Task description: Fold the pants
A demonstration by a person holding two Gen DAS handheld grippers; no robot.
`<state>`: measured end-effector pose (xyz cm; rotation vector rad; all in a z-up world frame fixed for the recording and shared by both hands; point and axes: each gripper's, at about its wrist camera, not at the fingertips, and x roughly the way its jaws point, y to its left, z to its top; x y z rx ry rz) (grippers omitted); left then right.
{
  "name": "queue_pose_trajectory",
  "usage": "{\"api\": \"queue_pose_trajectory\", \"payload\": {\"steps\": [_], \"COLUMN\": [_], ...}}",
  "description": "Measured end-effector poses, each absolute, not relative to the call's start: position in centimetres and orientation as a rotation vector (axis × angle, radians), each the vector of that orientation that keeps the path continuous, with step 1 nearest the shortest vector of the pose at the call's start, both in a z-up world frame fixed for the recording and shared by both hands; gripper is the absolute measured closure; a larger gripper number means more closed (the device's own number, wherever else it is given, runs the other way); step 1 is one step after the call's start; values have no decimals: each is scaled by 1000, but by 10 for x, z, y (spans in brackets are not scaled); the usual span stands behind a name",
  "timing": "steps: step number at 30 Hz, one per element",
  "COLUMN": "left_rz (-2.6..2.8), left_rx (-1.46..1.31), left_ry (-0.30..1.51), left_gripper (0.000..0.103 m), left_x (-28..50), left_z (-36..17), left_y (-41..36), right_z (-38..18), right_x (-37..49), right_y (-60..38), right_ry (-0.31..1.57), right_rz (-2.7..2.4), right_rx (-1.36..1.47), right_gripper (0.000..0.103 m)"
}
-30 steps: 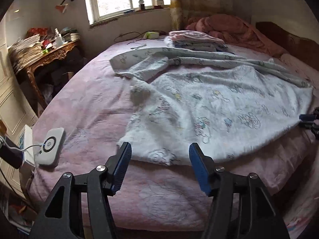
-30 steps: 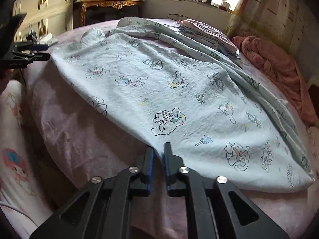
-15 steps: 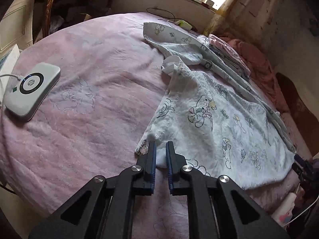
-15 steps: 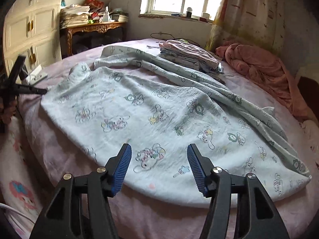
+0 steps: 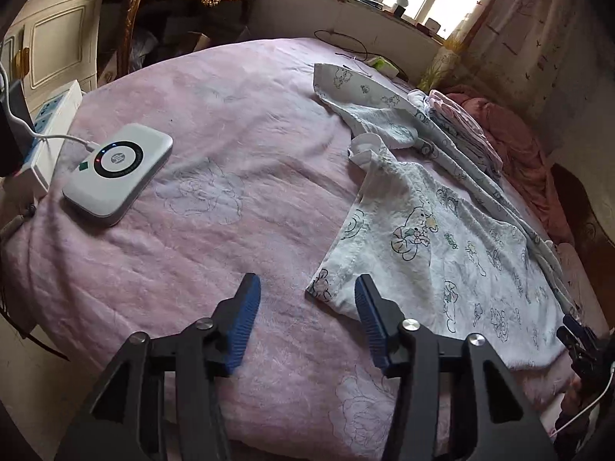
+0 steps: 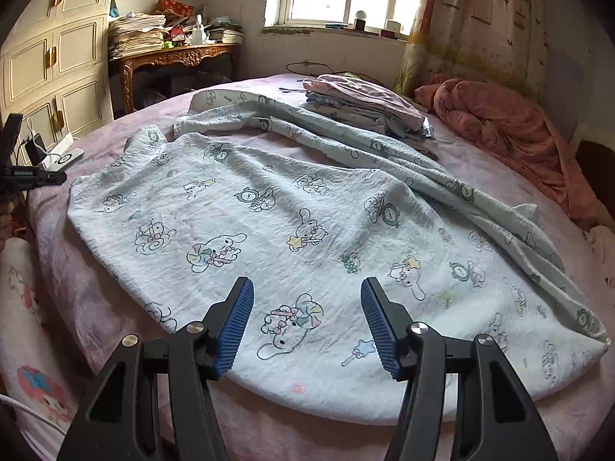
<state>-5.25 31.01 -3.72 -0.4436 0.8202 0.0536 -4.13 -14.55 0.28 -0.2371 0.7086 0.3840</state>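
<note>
The pale blue cartoon-print pants (image 6: 307, 199) lie spread flat across the pink bed (image 6: 250, 88), one leg trailing toward the far side. My right gripper (image 6: 307, 286) hovers open above the near hem, holding nothing. My left gripper (image 5: 307, 282) is at the other end, its jaws opening. The corner of the pants (image 5: 442, 238) lies on the bed just ahead, by the right fingertip (image 5: 365, 288), and no pad presses it. Each gripper shows at the other view's edge: the left gripper (image 6: 34, 176) and the right gripper (image 5: 576, 334).
A white charging pad (image 5: 117, 167) and a power strip (image 5: 54, 115) sit at the bed's left edge. Folded clothes (image 6: 365, 103) and a crumpled pink blanket (image 6: 511, 134) lie at the far side. A carved desk (image 6: 177, 57) and cabinets (image 6: 50, 57) stand beyond.
My left gripper shut at the pants' corner, then opened and let it lie, rolling as it went. My right gripper went from shut to open and rose a little.
</note>
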Motion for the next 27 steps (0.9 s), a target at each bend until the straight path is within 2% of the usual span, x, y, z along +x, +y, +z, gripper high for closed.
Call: {"api": "queue_pose_trajectory", "payload": {"steps": [3,4,5,6,7,13,22,24,25,27], "left_rz": [33,33,26,21,26,175,272,312,327,324], "left_rx": [-471,-474,-471,-463,-445,-268,-144,-103,-81,-39], "left_ry": [833,831,831,837,833,708,877,852,836,788], "left_gripper": [54,63,76,100,103,103,101,92,77,62], "left_x": [-44,-42,-40,-38,-40,-64,-64,-67,-67,-63], "left_z": [-42,-42,-42,-42,-42,-18,-37,-35,-31,-17], "left_y": [305,304,303,301,298,287,274,269,267,262], "right_z": [5,6,7,8,8,3,-7,-6,-6,-4], "right_x": [-40,-42,-43,-44,-44,-40,-31,-33,-33,-32], "right_y": [-145,-145,-145,-146,-147,-158,-162,-161,-161,-160], "right_ry": [712,703,693,686,684,704,737,732,731,730], "right_rz": [402,396,390,386,382,345,327,329,329,329], "right_rx": [-195,-198,-203,-206,-208,-194,-184,-192,-195,-198], "right_gripper": [43,43,43,43,43,43,43,43,43,43]}}
